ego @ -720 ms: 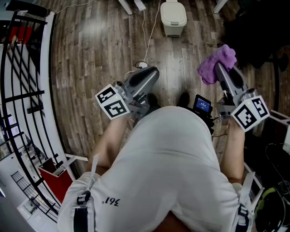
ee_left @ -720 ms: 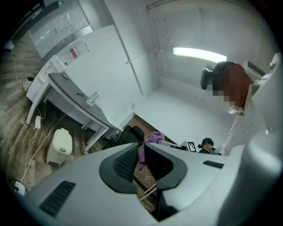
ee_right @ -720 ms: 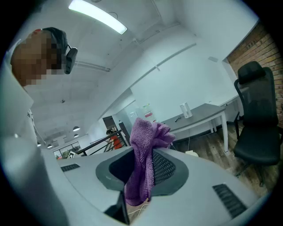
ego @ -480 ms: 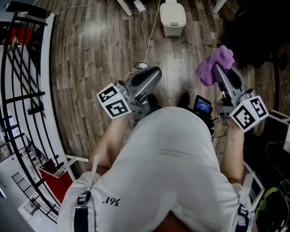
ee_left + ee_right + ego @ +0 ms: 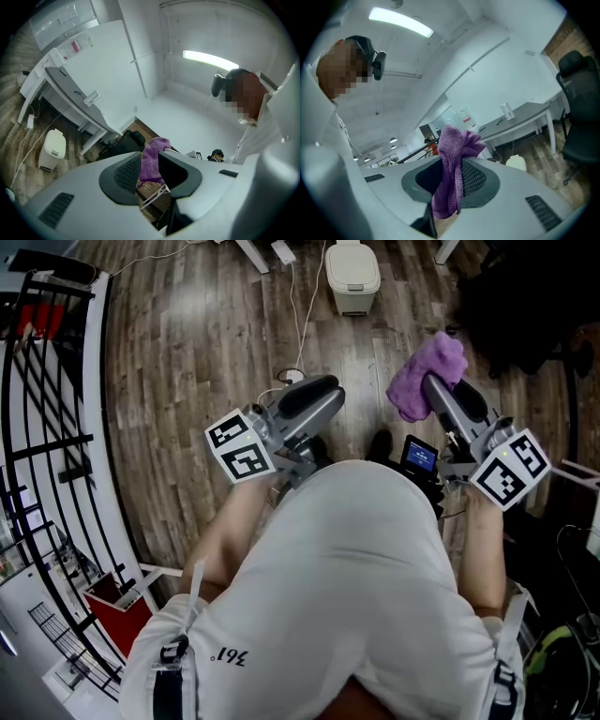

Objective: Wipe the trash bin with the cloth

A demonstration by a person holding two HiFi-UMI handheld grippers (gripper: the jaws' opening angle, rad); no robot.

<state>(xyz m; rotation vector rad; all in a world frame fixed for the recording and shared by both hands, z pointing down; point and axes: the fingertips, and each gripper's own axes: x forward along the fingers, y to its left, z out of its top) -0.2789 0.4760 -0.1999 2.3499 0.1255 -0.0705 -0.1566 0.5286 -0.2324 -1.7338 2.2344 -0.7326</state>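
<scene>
Wood floor [image 5: 206, 362] ran to the bin [image 5: 352, 277], which stood well ahead of both grippers. The right gripper [image 5: 429, 385] pinched the cloth [image 5: 424, 367]; the left gripper [image 5: 323, 388] stood slightly spread, empty. Only the gripper views showed the desk [image 5: 70, 89] and the ceiling light [image 5: 401, 22].

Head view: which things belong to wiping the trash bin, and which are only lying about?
For the job: purple cloth, clamped in the right gripper; white trash bin on the floor ahead.
Only lying about: white cable; black rack; red box.
</scene>
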